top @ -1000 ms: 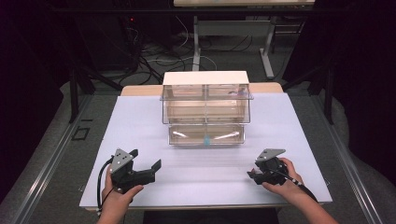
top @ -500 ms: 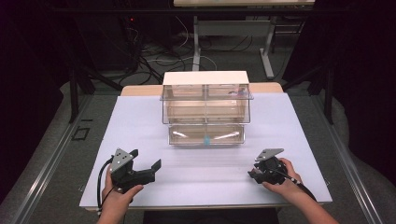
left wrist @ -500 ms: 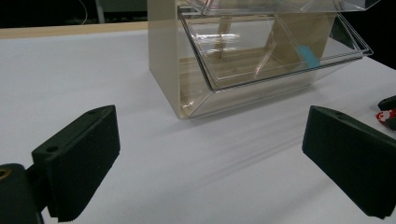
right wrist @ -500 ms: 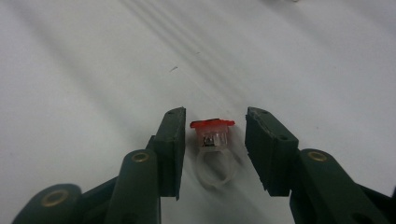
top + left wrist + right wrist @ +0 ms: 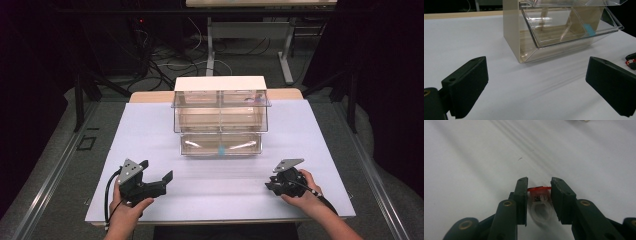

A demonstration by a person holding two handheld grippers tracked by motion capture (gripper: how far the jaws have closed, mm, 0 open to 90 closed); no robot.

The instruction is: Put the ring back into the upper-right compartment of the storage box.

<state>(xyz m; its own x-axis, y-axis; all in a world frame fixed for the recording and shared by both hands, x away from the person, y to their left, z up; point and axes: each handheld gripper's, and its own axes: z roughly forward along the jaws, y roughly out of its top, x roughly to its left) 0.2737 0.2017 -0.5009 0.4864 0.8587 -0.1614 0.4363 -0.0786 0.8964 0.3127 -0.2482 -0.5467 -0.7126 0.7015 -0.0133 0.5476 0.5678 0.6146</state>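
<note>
Jaws first: seen from the high view, the left gripper (image 5: 150, 181) sits near the front left of the white table (image 5: 150, 130) with its jaws spread wide and nothing between them, while the right gripper (image 5: 280, 184) rests low at the front right, its jaws too small there to read. Well apart from both, toward the back of the table, stands the clear drawer cabinet (image 5: 220, 117), whose bottom drawer (image 5: 220, 144) is pulled out toward the person, with a small blue tag on its front. From the left gripper view, the black pads (image 5: 466, 85) stand far apart over bare table, the cabinet lies ahead with the open drawer tilted forward, and at the right edge a bit of red shows where the other gripper is. From the right gripper view, the jaws are drawn in narrow on a small red-topped clear ring (image 5: 540, 203), pinched at its top just above the table surface. My reading is that the pick-up is done or all but done and the drawer is already open; what remains would be carrying the ring across to the drawer, releasing it inside, and probably pushing the drawer closed.
</note>
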